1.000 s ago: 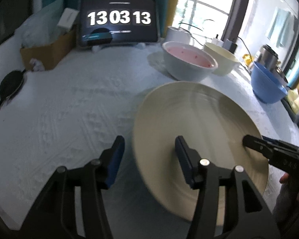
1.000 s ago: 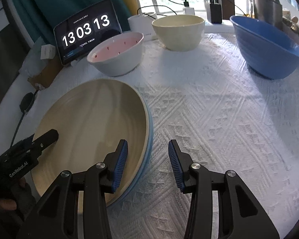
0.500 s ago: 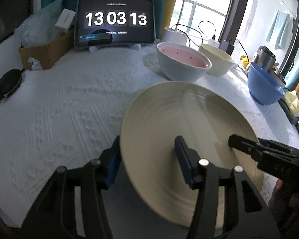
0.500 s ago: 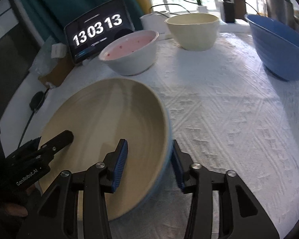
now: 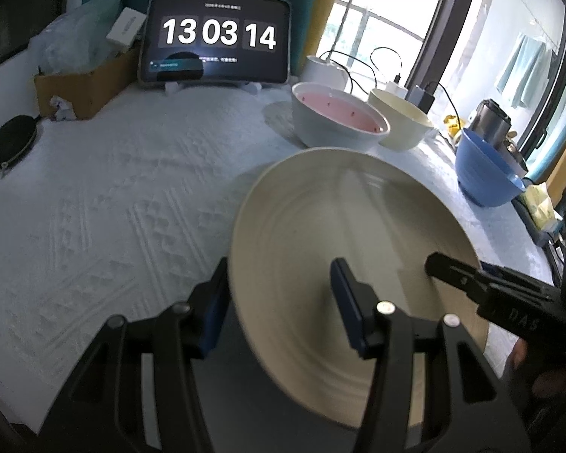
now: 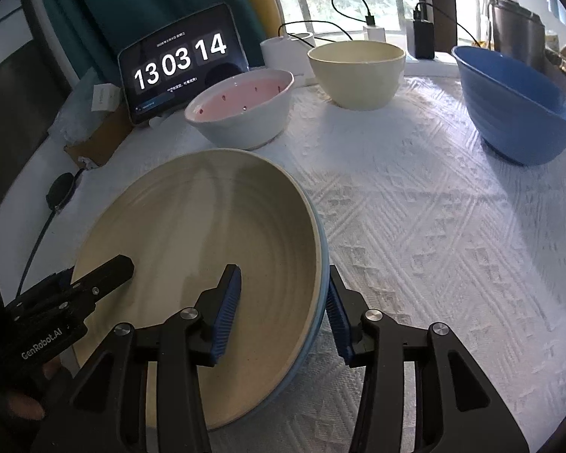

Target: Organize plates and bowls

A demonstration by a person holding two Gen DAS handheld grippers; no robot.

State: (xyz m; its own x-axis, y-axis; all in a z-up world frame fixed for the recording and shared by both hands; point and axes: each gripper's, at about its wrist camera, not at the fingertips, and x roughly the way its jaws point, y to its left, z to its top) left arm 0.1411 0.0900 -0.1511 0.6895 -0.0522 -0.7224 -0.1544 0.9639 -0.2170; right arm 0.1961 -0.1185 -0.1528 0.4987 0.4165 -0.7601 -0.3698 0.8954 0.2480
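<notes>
The cream plate (image 6: 207,249) sits low over the white textured tablecloth (image 6: 434,226), tilted, with a pale blue rim (image 6: 322,264) showing along its right edge, which may be its own underside or a second plate beneath; I cannot tell which. Both grippers straddle its edge from opposite sides. The left gripper (image 5: 279,302) has one blue-padded finger over the plate's face and the other outside and below the left rim, the jaws spread around the rim; whether the pads actually press on it I cannot tell. The right gripper (image 6: 283,302) does the same on the opposite side, one finger above the plate's well and the other just outside the blue rim, with a visible gap on the inner side. Each gripper angles downward toward the table. A bit of a hand (image 6: 15,404) shows behind the left gripper.

Beyond the plate stand three bowls, all apparently empty: a white bowl with a pink speckled inside (image 6: 241,113), a cream bowl (image 6: 358,71) beside it, and a blue bowl (image 6: 517,109) well apart to the right. A tablet showing a clock (image 6: 181,71) leans at the back, near a cardboard box (image 5: 83,83) holding plastic bags.
</notes>
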